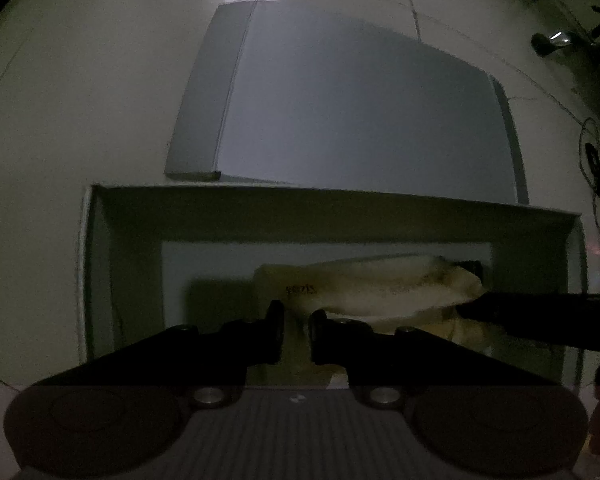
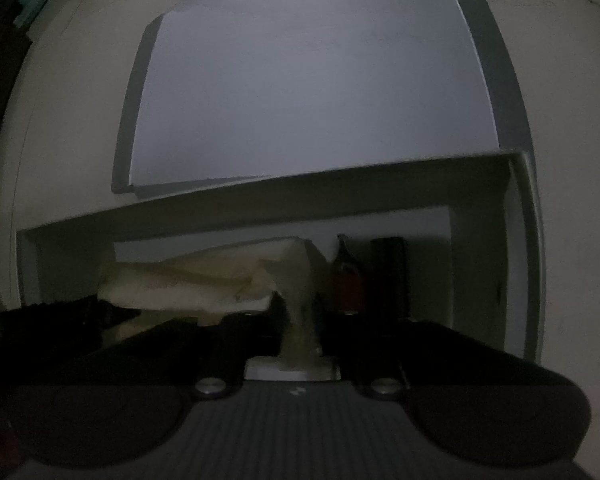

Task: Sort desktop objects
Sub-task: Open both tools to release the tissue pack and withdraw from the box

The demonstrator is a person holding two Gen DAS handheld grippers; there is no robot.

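Observation:
A cream cloth bag (image 1: 380, 284) with small print lies crumpled inside an open white box (image 1: 340, 196). My left gripper (image 1: 296, 328) points down into the box, its jaws a little apart with a fold of the bag showing in the gap. The right gripper's dark finger (image 1: 500, 312) reaches in from the right over the bag's other end. In the right wrist view, my right gripper (image 2: 300, 320) stands likewise, narrowly open with a strip of the bag (image 2: 188, 276) rising between its fingers. The left gripper (image 2: 80, 316) shows dark at the left.
The box (image 2: 260, 188) also holds a red item (image 2: 348, 280) and a dark upright item (image 2: 388, 272) by its right wall. Its flat white lid (image 1: 340, 100) lies just beyond on the pale tiled floor. Chair casters (image 1: 548, 40) and cables (image 1: 592, 160) are at the far right.

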